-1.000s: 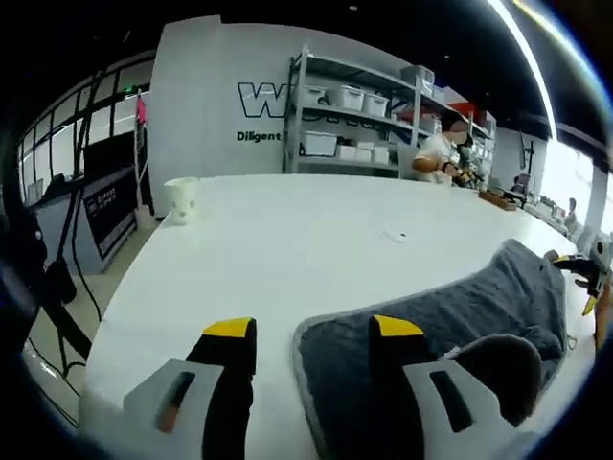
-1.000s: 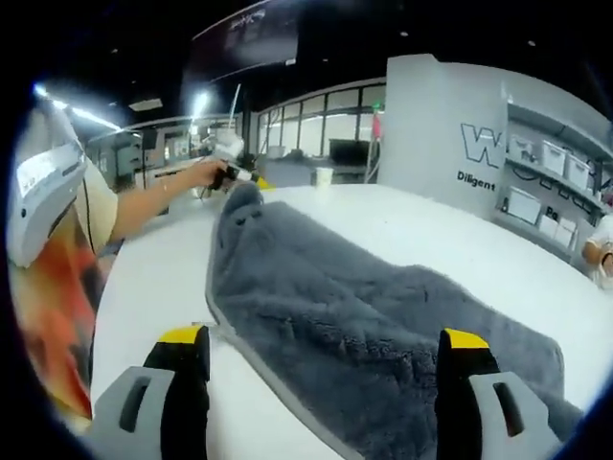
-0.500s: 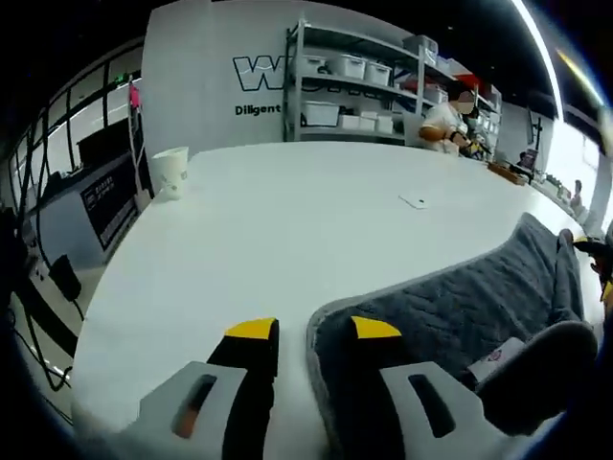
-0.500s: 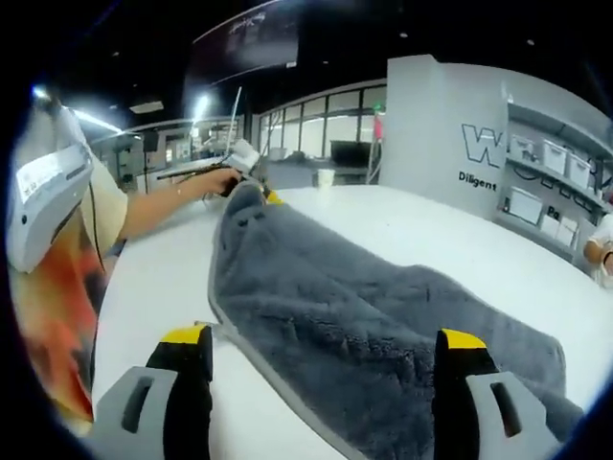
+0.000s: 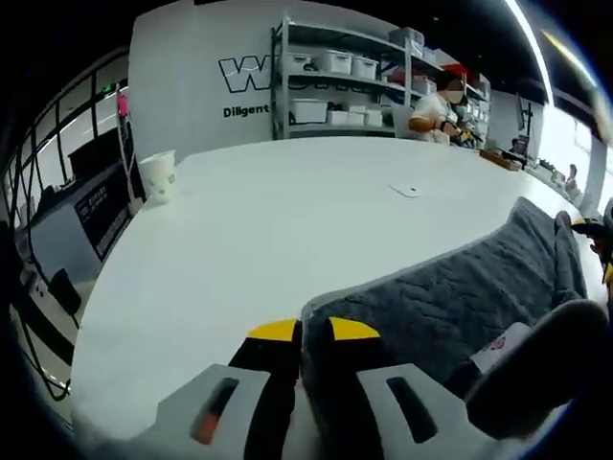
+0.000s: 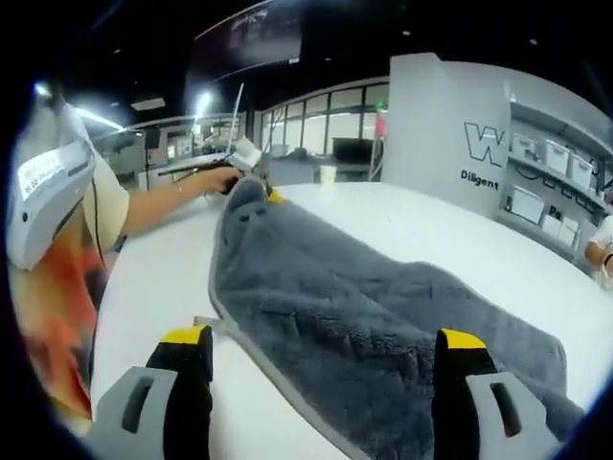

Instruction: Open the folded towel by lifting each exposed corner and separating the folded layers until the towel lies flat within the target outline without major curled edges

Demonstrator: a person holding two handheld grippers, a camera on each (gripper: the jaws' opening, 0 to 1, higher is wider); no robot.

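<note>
Grey towel (image 6: 374, 326) between parted jaws

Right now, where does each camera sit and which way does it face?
Left gripper view: rides the left gripper, low over the white table, facing shelves; jaws pinch the grey towel corner.
Right gripper view: rides the open right gripper, facing along the towel toward the person's left hand.
Shared: towel, table, paper cup.
</note>
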